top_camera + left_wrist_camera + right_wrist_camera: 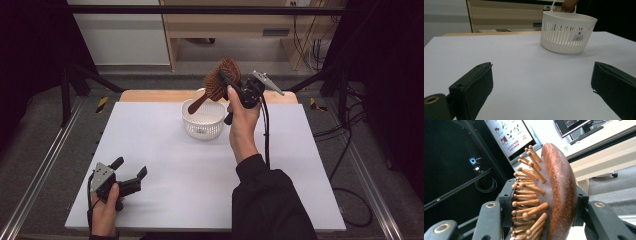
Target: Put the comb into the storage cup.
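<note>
Up High: Holding a Wooden Hairbrush Over a White Basket

Now gripping the wooden hairbrush (pixel 221 79) with the right gripper (pixel 227 83), jaws squeezing the brush head from both sides, pins on one side and smooth back on the other. Holding it up in the air, handle pointing down toward the white basket (pixel 192 113) at the far side of the white table (pixel 165 165). Resting the left gripper (pixel 131 170) near the front edge, jaws standing wide apart, pinching nothing.
</note>
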`<state>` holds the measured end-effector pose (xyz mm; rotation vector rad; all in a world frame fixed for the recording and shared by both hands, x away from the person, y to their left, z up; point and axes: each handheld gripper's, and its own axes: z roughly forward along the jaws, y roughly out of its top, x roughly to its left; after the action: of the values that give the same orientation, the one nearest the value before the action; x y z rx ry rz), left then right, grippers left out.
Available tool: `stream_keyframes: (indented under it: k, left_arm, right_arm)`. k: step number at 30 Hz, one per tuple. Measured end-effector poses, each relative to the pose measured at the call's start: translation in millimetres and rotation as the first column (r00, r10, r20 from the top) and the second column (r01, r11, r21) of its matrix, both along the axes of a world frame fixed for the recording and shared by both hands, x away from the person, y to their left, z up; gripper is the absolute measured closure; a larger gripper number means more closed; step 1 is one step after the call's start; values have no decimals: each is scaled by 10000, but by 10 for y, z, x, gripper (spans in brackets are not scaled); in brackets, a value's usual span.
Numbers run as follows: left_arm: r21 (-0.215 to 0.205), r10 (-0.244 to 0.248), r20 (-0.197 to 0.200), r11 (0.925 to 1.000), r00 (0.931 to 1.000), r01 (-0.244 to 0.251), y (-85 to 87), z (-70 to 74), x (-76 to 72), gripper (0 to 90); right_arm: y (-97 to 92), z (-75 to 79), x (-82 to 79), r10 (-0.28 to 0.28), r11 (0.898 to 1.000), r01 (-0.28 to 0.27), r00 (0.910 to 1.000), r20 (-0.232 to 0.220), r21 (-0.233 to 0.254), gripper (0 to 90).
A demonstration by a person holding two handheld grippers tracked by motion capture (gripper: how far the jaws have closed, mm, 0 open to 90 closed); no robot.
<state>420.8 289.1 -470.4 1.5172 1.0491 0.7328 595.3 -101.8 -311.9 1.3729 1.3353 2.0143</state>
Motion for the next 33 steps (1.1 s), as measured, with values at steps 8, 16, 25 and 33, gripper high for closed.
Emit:
stream_keyframes:
  k: [8,16,25,33]
  left_arm:
    - [-81,146,24,9999,9999,-146,25,4,-4,17]
    - [-46,92,59,9999,9999,-92,15,3,-3,17]
    - [4,55,52,10000,10000,-55,15,3,-3,17]
    - [6,21,67,10000,10000,-21,13,2,-4,18]
  right_arm:
    - [-14,-7,1,-70,9999,70,10000,14,-153,507]
    - [-28,-21,19,-153,9998,152,9999,-20,-149,506]
    - [-34,-26,23,-192,9997,192,9998,-31,-147,506]
    - [-32,-52,34,-239,9995,237,9997,-60,-209,506]
